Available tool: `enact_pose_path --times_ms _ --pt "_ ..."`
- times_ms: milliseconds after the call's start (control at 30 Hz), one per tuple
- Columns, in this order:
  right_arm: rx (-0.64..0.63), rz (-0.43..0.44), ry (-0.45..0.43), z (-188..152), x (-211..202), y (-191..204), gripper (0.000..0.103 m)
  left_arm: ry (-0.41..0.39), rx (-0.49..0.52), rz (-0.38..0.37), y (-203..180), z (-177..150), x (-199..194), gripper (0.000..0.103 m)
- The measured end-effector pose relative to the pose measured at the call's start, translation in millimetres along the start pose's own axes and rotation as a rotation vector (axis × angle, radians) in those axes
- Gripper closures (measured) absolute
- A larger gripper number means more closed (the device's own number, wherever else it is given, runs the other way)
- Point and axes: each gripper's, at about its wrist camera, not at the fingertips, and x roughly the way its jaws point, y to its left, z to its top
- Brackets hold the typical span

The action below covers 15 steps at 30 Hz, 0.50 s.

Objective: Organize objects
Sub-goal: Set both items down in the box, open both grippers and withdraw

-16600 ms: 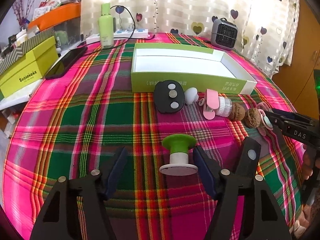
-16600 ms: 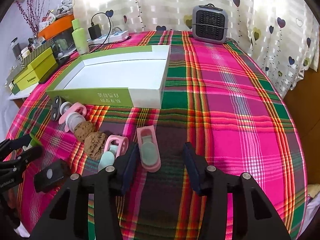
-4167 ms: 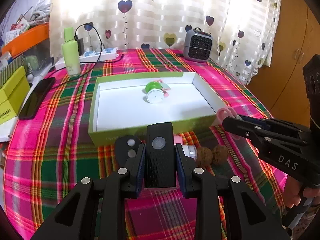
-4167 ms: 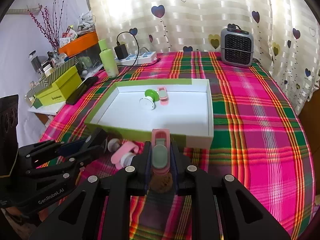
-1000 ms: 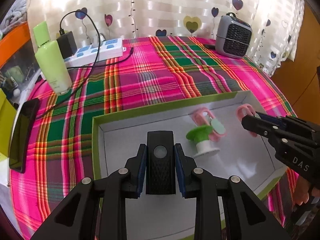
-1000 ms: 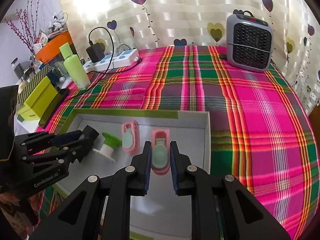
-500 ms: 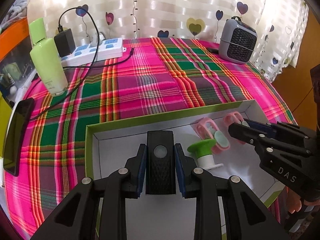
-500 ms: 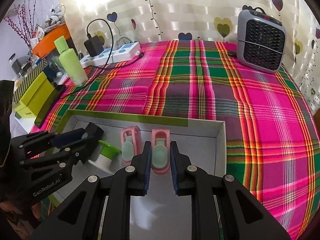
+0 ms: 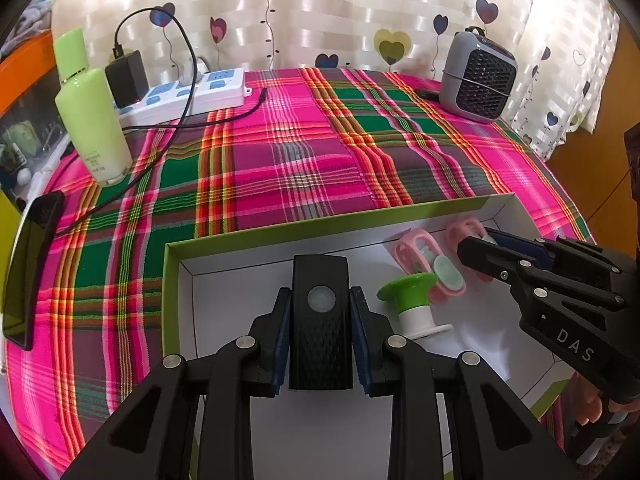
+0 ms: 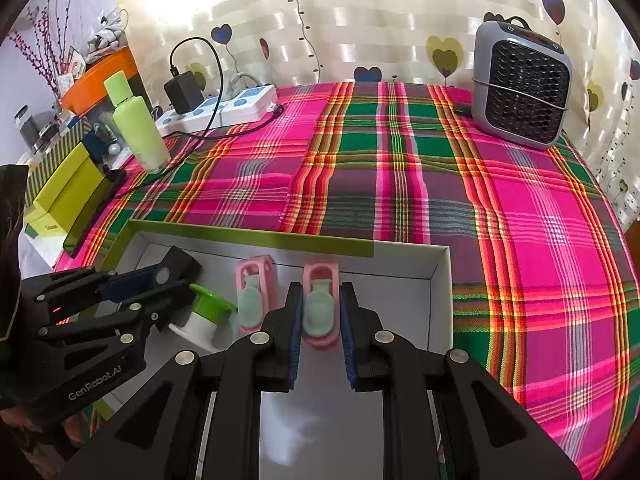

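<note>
My left gripper (image 9: pixel 320 312) is clamped on a black remote-like fob (image 9: pixel 321 320) with a round pale button; its blue pads press both long sides, and it hangs over the near left part of the green-rimmed white box (image 9: pixel 256 236). My right gripper (image 10: pixel 320 320) is clenched tight on a pink clip with a mint-green pad (image 10: pixel 320 308), held lengthwise between the pads, over the far right corner of the same box (image 10: pixel 440 280).

Just left of my right gripper's tips a second pink clip (image 10: pixel 254 296) lies on the box floor, close beside the held one but apart from it. Left of that lies a green-topped white spool-like thing (image 10: pixel 206 316) tilted on its side, close to the left gripper's tips (image 10: pixel 160 280) as seen from the right wrist camera.

From the left wrist camera, that green-topped piece (image 9: pixel 412 300) sits just right of my left pads, with the loose pink clip (image 9: pixel 428 264) beyond it and the right gripper (image 9: pixel 480 244) coming in from the right, its held clip (image 9: pixel 464 228) partly hidden behind the tips.

Ahead of both grippers, beyond the box, the plaid tablecloth (image 9: pixel 304 152) carries a grey fan heater (image 9: pixel 478 76) far right, a white power strip (image 9: pixel 188 92) with a black adapter (image 9: pixel 126 78) far left, a pale green bottle (image 9: pixel 92 120), and a dark phone (image 9: pixel 32 268) at the left edge.
</note>
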Motion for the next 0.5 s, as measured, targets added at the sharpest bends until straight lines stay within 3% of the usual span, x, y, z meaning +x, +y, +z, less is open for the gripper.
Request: enact_pose_path --times_ms 267,433,500 --pt "-0.003 -0.018 -0.007 -0.6 0.2 0.6 0.084 -0.002 -0.017 -0.009 1.6 0.4 -0.4 0.070" --pt "-0.005 -0.028 -0.007 -1.2 -0.2 -0.6 0.066 -0.006 -0.019 -0.016 0.3 -0.6 -1.2 0.067" --pt "0.008 -0.023 -0.010 -1.6 -0.9 -3.3 0.066 -0.010 -0.018 -0.017 -0.3 -0.7 -2.7 0.064"
